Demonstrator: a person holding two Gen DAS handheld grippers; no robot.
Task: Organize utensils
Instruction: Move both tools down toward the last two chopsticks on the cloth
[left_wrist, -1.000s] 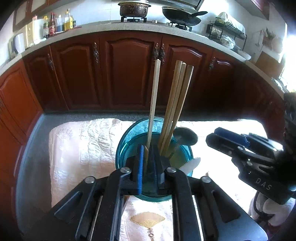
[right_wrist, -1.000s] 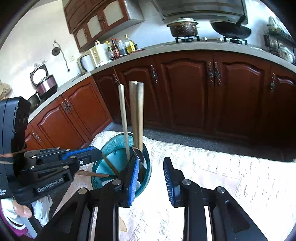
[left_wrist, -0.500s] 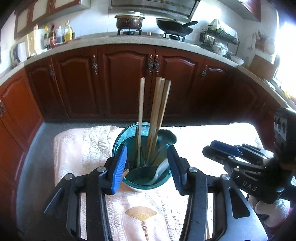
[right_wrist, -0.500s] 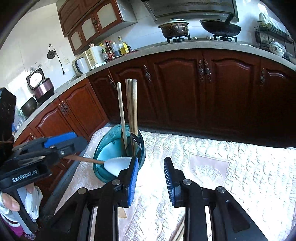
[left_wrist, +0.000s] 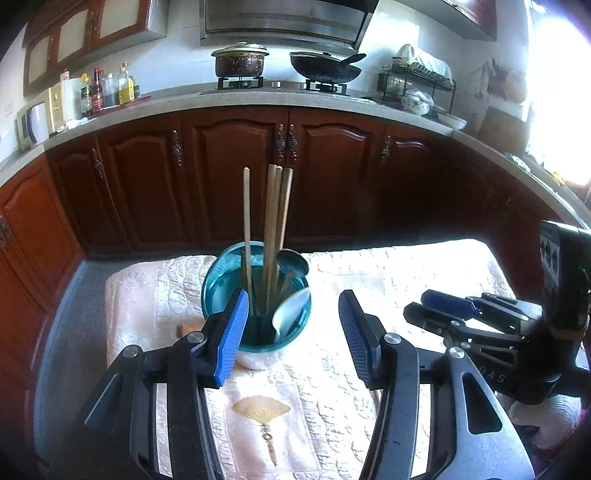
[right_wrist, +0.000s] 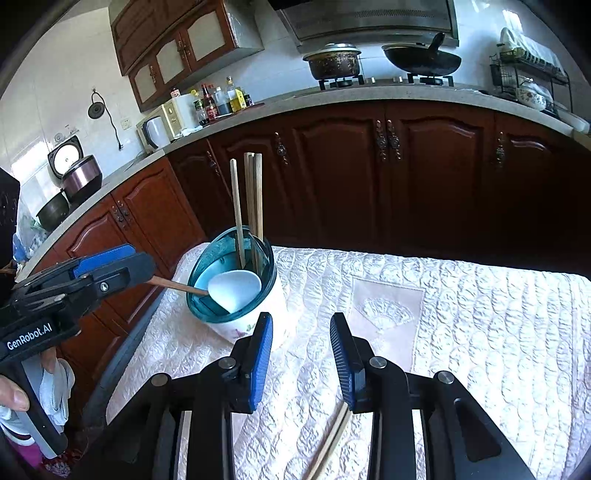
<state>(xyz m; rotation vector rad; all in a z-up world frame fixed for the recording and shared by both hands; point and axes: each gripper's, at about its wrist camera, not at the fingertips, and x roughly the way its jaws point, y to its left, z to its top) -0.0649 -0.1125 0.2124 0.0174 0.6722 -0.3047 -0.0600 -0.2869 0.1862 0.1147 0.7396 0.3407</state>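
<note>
A utensil cup with a teal rim (left_wrist: 218, 284) (right_wrist: 207, 273) stands on the quilted table cloth. It holds several upright wooden chopsticks (left_wrist: 273, 229) (right_wrist: 253, 199), a dark metal spoon (left_wrist: 293, 260) and a white spoon (left_wrist: 290, 314) (right_wrist: 234, 290). My left gripper (left_wrist: 291, 334) is open and empty, just in front of the cup. It also shows in the right wrist view (right_wrist: 92, 273). My right gripper (right_wrist: 301, 360) is open and empty, right of the cup. It also shows in the left wrist view (left_wrist: 443, 314). A pair of chopsticks (right_wrist: 328, 446) lies on the cloth under the right gripper.
The pale quilted cloth (right_wrist: 461, 314) covers the table. A small wooden piece (left_wrist: 186, 328) lies left of the cup. Dark wooden cabinets (left_wrist: 236, 184) and a counter with pots (left_wrist: 240, 64) run behind the table.
My left gripper let go of a chopstick in the cup, opened and drew back. The right gripper also drew back a little.
</note>
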